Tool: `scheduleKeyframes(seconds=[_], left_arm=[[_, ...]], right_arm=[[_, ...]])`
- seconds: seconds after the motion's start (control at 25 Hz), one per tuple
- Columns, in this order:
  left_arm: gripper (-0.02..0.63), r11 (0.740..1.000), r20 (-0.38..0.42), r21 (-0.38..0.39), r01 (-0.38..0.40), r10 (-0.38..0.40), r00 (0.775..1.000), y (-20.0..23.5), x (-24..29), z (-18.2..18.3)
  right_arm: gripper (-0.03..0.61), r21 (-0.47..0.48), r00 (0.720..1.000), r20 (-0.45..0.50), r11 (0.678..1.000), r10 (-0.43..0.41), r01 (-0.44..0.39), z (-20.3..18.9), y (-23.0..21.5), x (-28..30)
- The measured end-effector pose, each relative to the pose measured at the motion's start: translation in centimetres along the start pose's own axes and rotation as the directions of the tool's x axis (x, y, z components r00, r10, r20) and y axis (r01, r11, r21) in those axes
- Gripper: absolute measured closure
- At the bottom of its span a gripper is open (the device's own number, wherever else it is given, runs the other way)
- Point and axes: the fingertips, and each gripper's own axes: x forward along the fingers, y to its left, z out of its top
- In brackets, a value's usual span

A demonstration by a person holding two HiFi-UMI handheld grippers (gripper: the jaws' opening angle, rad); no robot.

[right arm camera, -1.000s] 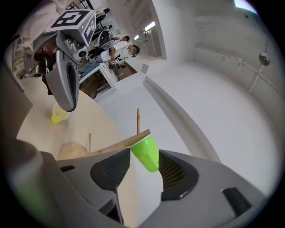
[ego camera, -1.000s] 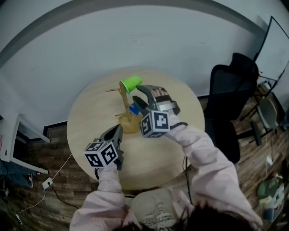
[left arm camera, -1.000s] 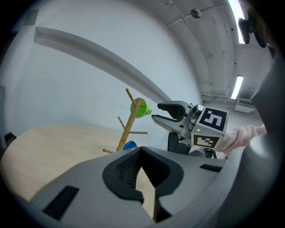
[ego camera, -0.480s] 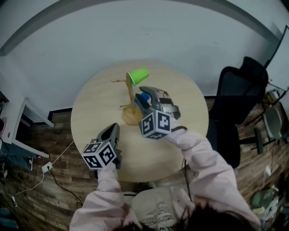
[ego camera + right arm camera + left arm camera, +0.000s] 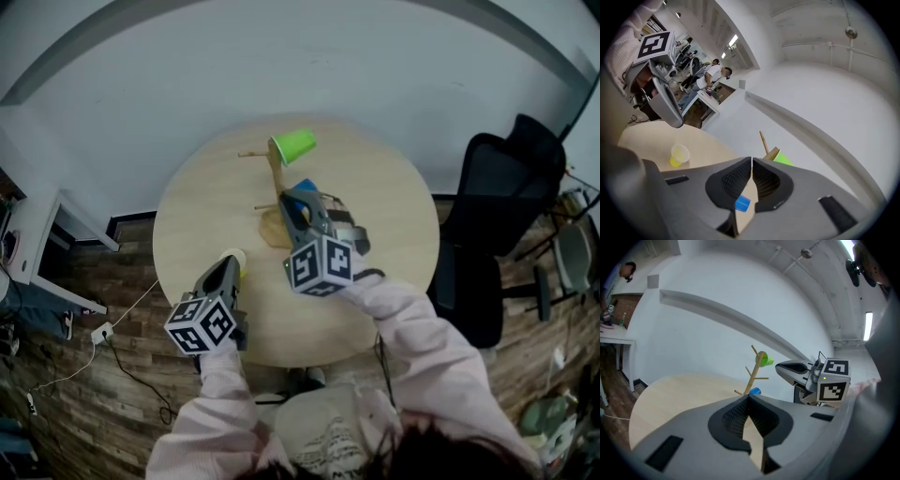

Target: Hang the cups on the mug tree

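The wooden mug tree [image 5: 275, 192] stands at the far middle of the round table [image 5: 375, 206]. A green cup [image 5: 293, 145] hangs mouth-out on its top peg. A blue cup [image 5: 304, 187] sits low against the trunk, small and partly hidden. My right gripper [image 5: 293, 208] hovers just in front of it, jaws shut and empty; the blue cup [image 5: 742, 204] shows beyond them. A yellow cup [image 5: 234, 260] stands upright on the table right at the tip of my left gripper [image 5: 228, 274], which is shut with nothing in it.
A black office chair [image 5: 492, 197] stands to the right of the table. A white desk [image 5: 42, 248] is at the left, and cables [image 5: 98, 333] lie on the wooden floor. People [image 5: 712, 75] work at desks far behind.
The right gripper's jaws have come together and it has drawn back a little from the tree. The blue cup stays by the trunk. The yellow cup has come into view.
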Motion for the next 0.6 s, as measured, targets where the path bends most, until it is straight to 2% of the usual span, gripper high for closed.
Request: scheduleKeyframes(seconds=[0.28, 0.4, 0.6], left_arm=[[0.611, 0.999, -0.001, 0.009, -0.034, 0.034, 0.999, 0.5, -1.6, -0.6], [0.611, 0.999, 0.004, 0.016, -0.045, 0.045, 0.999, 0.6, -2.5, -0.7], [0.611, 0.997, 0.011, 0.023, -0.071, 0.071, 0.997, 1.3, -3.8, -1.1]], right_arm=[[0.594, 0.068, 0.999, 0.005, 0.997, 0.04, -0.04, 0.3, 1.8, -0.5], [0.594, 0.147, 0.998, 0.008, 0.987, 0.061, -0.062, 0.5, 2.9, -0.7], [0.594, 0.279, 0.994, 0.02, 0.954, 0.111, -0.112, 0.7, 5.6, -0.6]])
